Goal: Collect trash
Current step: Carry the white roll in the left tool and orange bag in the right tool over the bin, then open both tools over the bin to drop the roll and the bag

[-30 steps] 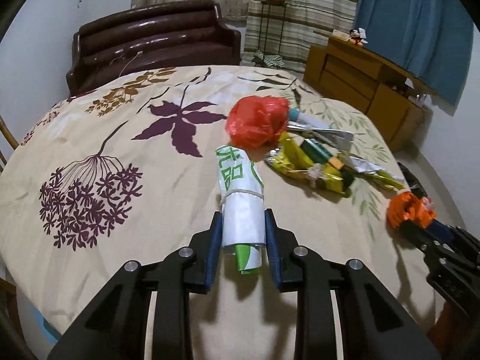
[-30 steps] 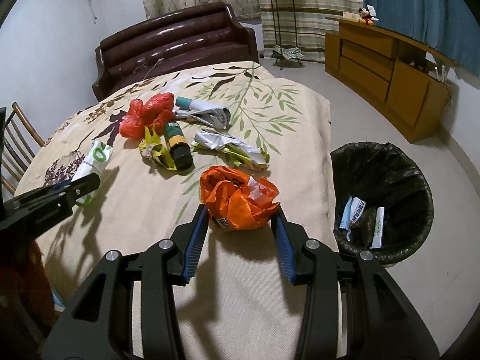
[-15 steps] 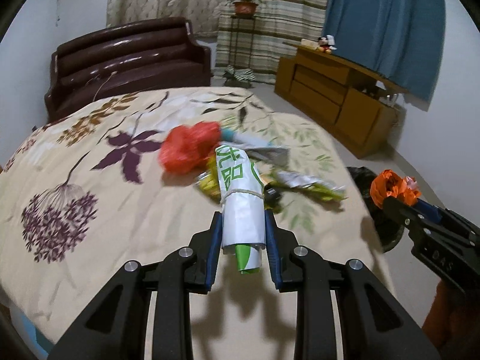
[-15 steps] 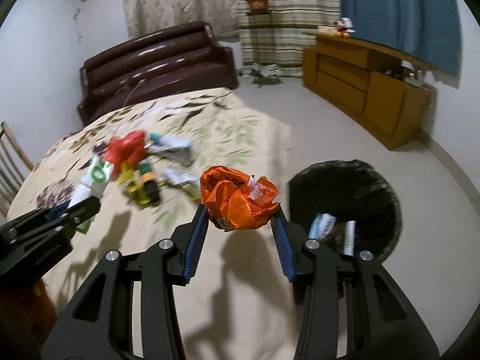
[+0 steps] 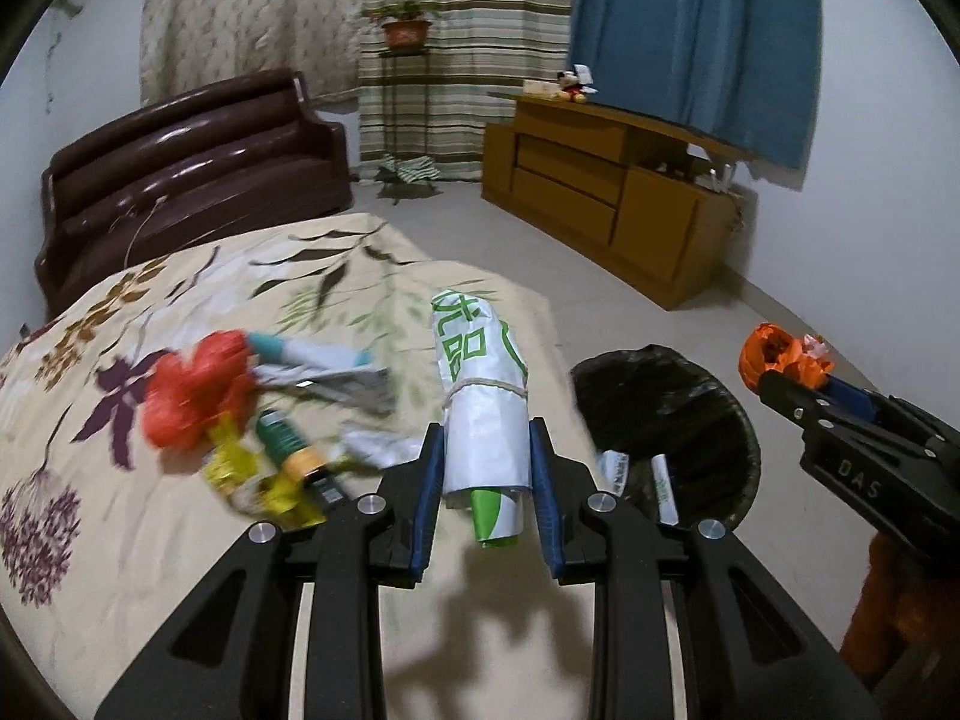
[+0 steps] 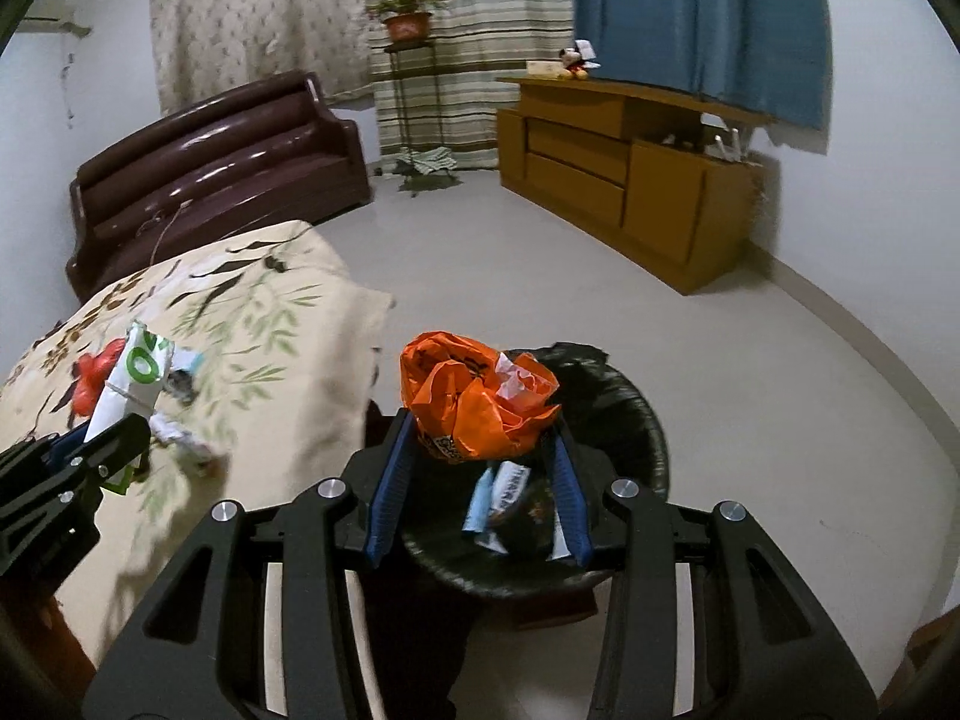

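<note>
My left gripper (image 5: 486, 468) is shut on a rolled white and green paper packet (image 5: 483, 402), held above the table's right edge; the packet also shows in the right wrist view (image 6: 129, 381). My right gripper (image 6: 480, 450) is shut on a crumpled orange plastic bag (image 6: 474, 393) and holds it above the black-lined trash bin (image 6: 624, 420). That bag (image 5: 780, 354) and bin (image 5: 672, 414) also show in the left wrist view. The bin holds several wrappers (image 6: 501, 498).
On the floral tablecloth (image 5: 150, 540) lie a red bag (image 5: 192, 390), a green bottle (image 5: 294, 450), yellow wrappers (image 5: 240, 474) and silver wrappers (image 5: 336, 372). A brown sofa (image 5: 192, 162) stands behind, a wooden cabinet (image 5: 612, 198) at right.
Both grippers have swung right with their loads, off the table toward the bin. The orange bag is now over the bin; the paper packet is at the table's right edge.
</note>
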A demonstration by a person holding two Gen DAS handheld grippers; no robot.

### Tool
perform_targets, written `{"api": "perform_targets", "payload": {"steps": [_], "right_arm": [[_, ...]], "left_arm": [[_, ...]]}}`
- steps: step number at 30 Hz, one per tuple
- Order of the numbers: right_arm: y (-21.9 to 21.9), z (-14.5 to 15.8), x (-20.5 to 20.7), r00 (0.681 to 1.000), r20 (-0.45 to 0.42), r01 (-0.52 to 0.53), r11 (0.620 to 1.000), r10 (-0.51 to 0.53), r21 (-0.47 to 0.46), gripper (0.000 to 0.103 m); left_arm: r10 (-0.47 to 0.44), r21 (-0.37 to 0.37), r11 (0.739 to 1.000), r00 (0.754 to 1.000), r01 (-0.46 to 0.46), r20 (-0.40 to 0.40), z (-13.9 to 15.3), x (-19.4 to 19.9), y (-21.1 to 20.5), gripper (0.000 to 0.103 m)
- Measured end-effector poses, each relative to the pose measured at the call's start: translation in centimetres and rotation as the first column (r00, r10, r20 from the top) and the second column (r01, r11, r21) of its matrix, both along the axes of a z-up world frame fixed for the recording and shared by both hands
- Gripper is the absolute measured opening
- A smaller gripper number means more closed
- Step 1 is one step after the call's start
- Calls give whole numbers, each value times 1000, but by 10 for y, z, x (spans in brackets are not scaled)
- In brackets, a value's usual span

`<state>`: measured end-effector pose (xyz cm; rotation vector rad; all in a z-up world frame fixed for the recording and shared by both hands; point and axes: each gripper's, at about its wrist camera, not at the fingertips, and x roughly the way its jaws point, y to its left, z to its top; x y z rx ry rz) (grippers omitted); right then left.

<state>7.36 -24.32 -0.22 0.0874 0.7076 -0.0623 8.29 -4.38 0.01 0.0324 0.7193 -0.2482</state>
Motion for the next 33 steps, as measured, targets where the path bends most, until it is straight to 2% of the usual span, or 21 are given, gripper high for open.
{"api": "perform_targets", "payload": {"steps": [7,23,24,26,27,29,33], "right_arm": [[-19,-10,15,999,-15,33,999,-33,1,42],[-47,-25,44,997,-34,75,997,-74,30,42],[-48,-26,46,997,-35,75,997,-74,33,42],[-49,-28,51,997,-45,68,997,-66,45,43],[-51,-29,50,997,-46,71,996,-69,46,44],[-52,-31,49,996,-46,78,996,-76,48,49],[-56,-30,45,995,-38,95,994,-93,52,50]], "left_arm": [[-45,32,998,999,46,-13,-10,20,-41,29],[-73,97,992,996,77,-45,-23,56,-87,29],[-74,106,991,996,79,-46,-25,57,-90,32],[-69,111,991,996,74,-53,-28,58,-91,47],[-60,107,992,997,66,-54,-28,58,-91,58],[-51,97,994,998,55,-49,-27,58,-89,60],[-42,86,995,998,46,-55,-25,58,-84,65]]}}
